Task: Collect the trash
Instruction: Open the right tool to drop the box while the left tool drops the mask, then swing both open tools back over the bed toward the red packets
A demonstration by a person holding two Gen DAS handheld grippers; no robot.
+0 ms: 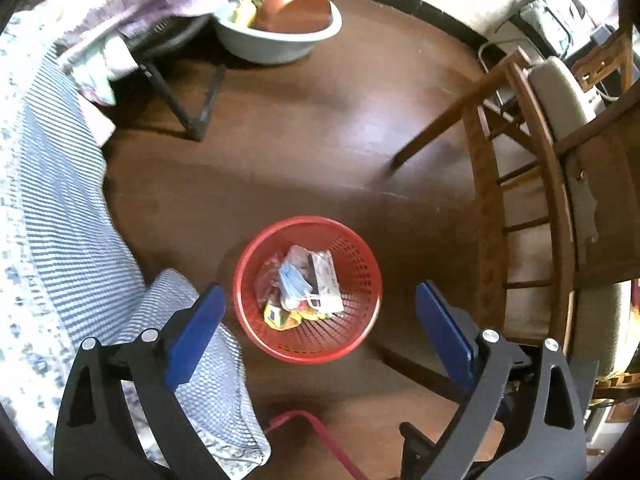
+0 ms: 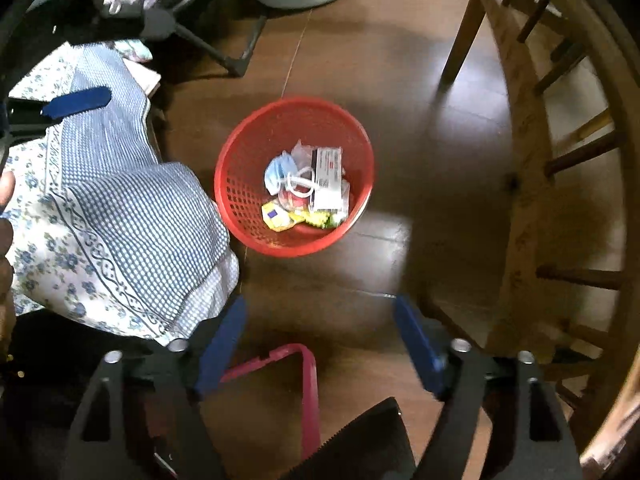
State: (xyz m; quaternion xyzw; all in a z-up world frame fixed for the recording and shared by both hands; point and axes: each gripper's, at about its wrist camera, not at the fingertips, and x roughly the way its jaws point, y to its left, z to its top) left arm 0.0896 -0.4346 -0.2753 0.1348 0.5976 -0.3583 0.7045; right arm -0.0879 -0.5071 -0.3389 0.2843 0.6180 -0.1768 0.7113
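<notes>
Both the left gripper (image 1: 318,326) and right gripper (image 2: 320,344) are hovering spread and empty above the red basket (image 2: 240,196); any remaining trash (image 2: 312,184) needs releasing squarely over its rim.

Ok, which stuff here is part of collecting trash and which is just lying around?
Job:
red basket
face mask
white box
yellow wrapper

Lying about:
checked cloth
wooden chair
pale basin
pink frame
</notes>
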